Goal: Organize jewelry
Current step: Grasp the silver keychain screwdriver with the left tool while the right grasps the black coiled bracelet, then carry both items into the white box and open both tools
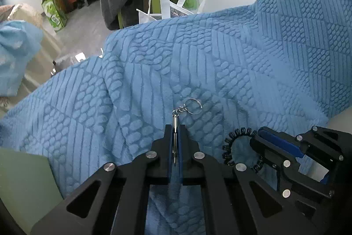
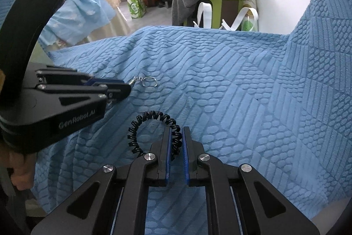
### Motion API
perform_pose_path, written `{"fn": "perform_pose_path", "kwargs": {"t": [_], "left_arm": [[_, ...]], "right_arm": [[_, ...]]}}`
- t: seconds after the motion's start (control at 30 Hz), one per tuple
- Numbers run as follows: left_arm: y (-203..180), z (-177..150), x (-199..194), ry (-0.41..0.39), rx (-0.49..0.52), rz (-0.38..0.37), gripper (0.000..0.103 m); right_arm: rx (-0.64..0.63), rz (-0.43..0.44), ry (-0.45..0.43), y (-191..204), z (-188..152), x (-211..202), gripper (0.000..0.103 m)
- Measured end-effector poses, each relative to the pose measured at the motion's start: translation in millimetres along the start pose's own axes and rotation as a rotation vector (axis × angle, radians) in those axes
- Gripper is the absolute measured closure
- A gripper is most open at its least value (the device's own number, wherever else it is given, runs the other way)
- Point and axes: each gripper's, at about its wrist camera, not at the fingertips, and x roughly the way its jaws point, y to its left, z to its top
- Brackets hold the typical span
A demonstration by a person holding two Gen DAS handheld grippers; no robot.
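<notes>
A blue textured blanket [image 1: 242,54] is spread over a soft surface and fills most of both views. In the left wrist view, the left gripper [image 1: 175,131] is closed on a slim silver keychain pendant [image 1: 175,138], whose short chain and split ring [image 1: 194,106] trail out onto the blanket just beyond the fingertips. To its right, close by, the right gripper [image 2: 175,138] is seen gripping a black coiled bracelet [image 2: 151,131]; one side of the loop is pinched between the blue pads [image 2: 168,147], and the rest arches out to the left over the blanket. In the right wrist view, the left gripper [image 2: 123,87] appears on the left, a little farther off, with the ring lying just past its tip.

The step in hand appears to be pick-up: each tong has one piece secured. No tray or jewelry box is visible, so the destination cannot be told. The next move probably calls for both pieces to be lifted clear without the chain snagging on the blanket's pile.
</notes>
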Motion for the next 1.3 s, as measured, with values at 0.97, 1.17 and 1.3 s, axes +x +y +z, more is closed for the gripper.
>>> {"fn": "perform_pose_path", "kwargs": {"t": [0.97,1.17,1.3], "left_arm": [[-6,-6,-150,-0.144,-0.164,-0.055,0.099],[5,-9,-192,-0.198,-0.176,-0.041,0.099],[15,-14,-219,-0.23,-0.192,-0.031,0.099]], "right_arm": [[0.085,-0.072,-0.192,11,40,-142,0.096],[0.068,-0.068,-0.251,27,54,-175,0.096],[0.049,-0.058,-0.286,43,64,-195,0.096]]}}
